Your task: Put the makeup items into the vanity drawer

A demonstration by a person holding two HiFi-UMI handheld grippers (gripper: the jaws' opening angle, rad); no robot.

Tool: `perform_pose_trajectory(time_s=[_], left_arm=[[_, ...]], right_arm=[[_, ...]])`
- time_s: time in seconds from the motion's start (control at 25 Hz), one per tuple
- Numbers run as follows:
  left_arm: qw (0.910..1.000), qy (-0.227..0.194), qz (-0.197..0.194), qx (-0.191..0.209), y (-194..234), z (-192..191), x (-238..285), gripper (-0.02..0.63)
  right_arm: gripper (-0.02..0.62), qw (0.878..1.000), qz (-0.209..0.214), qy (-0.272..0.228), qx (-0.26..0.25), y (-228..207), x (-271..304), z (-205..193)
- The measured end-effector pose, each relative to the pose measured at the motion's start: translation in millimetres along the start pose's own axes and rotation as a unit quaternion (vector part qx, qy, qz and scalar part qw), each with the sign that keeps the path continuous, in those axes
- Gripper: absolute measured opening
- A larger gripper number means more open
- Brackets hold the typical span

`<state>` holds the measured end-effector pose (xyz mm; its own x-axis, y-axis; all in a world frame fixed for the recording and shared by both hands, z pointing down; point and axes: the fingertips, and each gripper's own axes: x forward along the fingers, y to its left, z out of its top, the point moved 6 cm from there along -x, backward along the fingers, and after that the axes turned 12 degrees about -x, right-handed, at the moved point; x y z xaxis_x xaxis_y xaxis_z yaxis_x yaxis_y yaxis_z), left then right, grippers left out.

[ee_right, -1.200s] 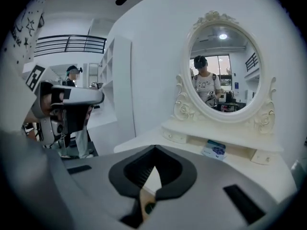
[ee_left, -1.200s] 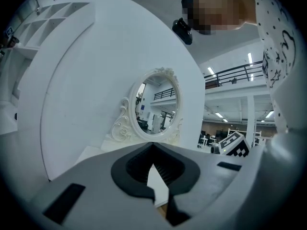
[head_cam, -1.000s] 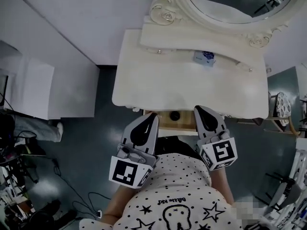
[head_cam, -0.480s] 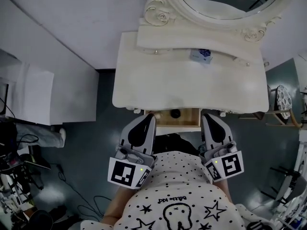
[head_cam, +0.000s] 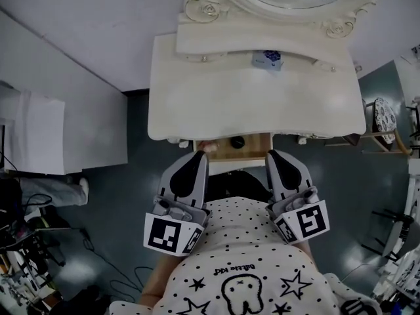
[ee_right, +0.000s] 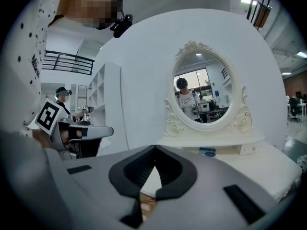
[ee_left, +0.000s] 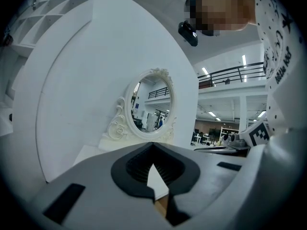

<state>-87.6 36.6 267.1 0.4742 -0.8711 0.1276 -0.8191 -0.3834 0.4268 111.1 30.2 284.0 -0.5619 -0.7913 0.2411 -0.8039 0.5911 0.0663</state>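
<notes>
The left tongs [head_cam: 197, 157] and the right tongs [head_cam: 275, 156] are both closed and empty, near the open drawer [head_cam: 254, 149] under the worktop [head_cam: 197, 97].

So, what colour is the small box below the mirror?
The box is white with blue; head view.

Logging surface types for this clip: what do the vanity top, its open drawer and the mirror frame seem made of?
Vanity top: probably painted wood, smooth cream satin, no grain showing. Drawer: bare tan inside, likely unpainted wood or board. Mirror frame: cream, carved scrolls and rosettes; moulded resin or wood, cannot tell.
</notes>
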Motion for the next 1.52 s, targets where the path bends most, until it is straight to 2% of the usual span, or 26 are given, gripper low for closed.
perform_pose_trajectory(time_s=[0.6,1.52], left_arm=[[0.9999,0.01,-0.005,-0.002,13.0,-1.0,-4.1,-0.003],[0.9999,0.011,-0.005,-0.002,18.3,-0.5,2.3,-0.003]], right_arm=[[0.008,1.0,0.007,0.014,0.008,20.2,13.2,-8.6],[0.008,1.0,0.008,0.018,0.004,19.2,19.6,-8.6]])
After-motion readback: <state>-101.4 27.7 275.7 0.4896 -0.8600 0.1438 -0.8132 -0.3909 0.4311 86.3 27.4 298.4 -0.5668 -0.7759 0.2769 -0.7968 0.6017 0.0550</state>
